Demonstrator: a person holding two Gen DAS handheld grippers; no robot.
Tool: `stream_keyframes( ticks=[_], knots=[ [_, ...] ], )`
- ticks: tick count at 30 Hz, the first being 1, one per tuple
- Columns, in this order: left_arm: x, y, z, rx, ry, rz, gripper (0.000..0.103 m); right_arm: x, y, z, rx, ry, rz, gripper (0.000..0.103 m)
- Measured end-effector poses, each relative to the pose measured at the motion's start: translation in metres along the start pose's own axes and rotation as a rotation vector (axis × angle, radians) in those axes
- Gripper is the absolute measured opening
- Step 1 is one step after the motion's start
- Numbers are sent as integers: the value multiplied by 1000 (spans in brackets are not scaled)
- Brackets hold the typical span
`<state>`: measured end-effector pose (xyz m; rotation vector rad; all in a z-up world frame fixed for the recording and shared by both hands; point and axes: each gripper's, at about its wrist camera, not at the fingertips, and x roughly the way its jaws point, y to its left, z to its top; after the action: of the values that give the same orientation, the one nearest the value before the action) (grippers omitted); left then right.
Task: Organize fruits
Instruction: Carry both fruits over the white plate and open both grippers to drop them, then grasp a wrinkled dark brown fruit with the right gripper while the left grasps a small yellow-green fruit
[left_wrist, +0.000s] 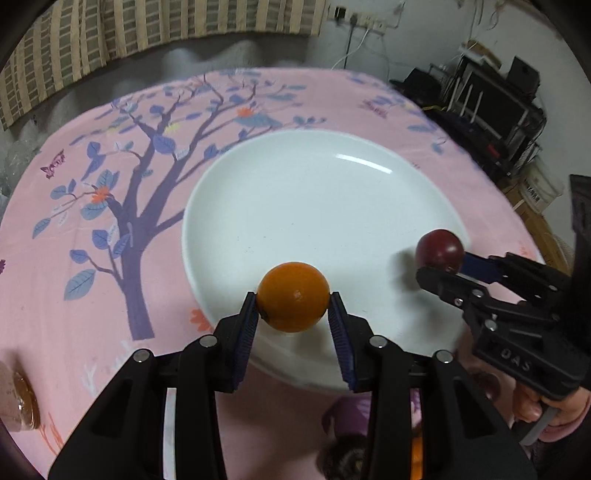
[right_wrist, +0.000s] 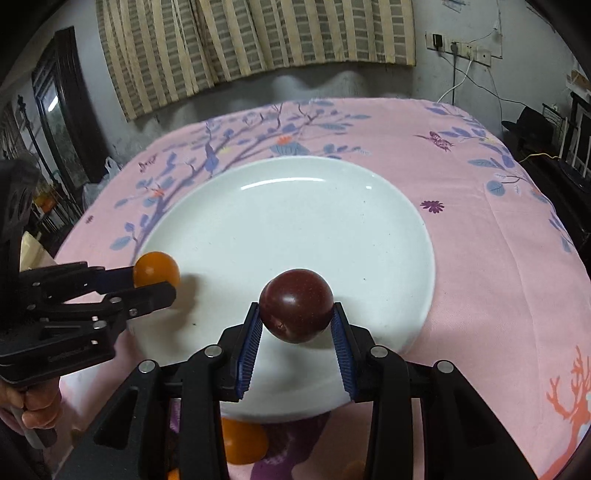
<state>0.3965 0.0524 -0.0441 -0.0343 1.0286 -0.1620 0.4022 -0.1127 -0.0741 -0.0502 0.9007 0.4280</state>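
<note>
A large white plate (left_wrist: 295, 199) lies on the pink tablecloth; it also shows in the right wrist view (right_wrist: 288, 229). My left gripper (left_wrist: 293, 308) is shut on an orange (left_wrist: 293, 295) and holds it above the plate's near left edge; the orange also shows in the right wrist view (right_wrist: 155, 267). My right gripper (right_wrist: 297, 319) is shut on a dark red plum (right_wrist: 296, 309) and holds it above the plate's near part. In the left wrist view the plum (left_wrist: 439, 249) hangs at the plate's right rim.
Another orange (right_wrist: 242, 443) lies on the cloth just in front of the plate, under my right gripper. A jar (left_wrist: 18, 398) stands at the left table edge. Curtains hang behind the table. Shelves with clutter (left_wrist: 491, 103) stand to the right.
</note>
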Motion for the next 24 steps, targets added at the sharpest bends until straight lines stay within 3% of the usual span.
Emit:
stream_keyframes(
  ticks=[2,4,5,9,13,19,22,24],
  knots=[
    [12,-1,2,10,25,8,39,6,-1,0,-8,19,12,40],
    [14,-2,4,11,23,30,43,6,0,-2,-24,21,19,52],
    [11,-3,4,7,10,28,53,2,1,-3,-30,13,20,66],
    [-25,-1,-6,-27,-87,47,87,-33,3,-5,-36,-66,9,73],
    [-68,8,-36,-16,-157,80,93,-84,5,-27,7,-167,68,81],
    [-116,35,-94,-52,-236,69,98,-146,19,-115,79,-254,215,84],
    [-120,49,-120,-68,-260,81,98,-161,38,-152,75,-267,182,83],
    [-116,57,-135,-82,-234,105,98,-160,52,-172,77,-237,168,83]
  ],
)
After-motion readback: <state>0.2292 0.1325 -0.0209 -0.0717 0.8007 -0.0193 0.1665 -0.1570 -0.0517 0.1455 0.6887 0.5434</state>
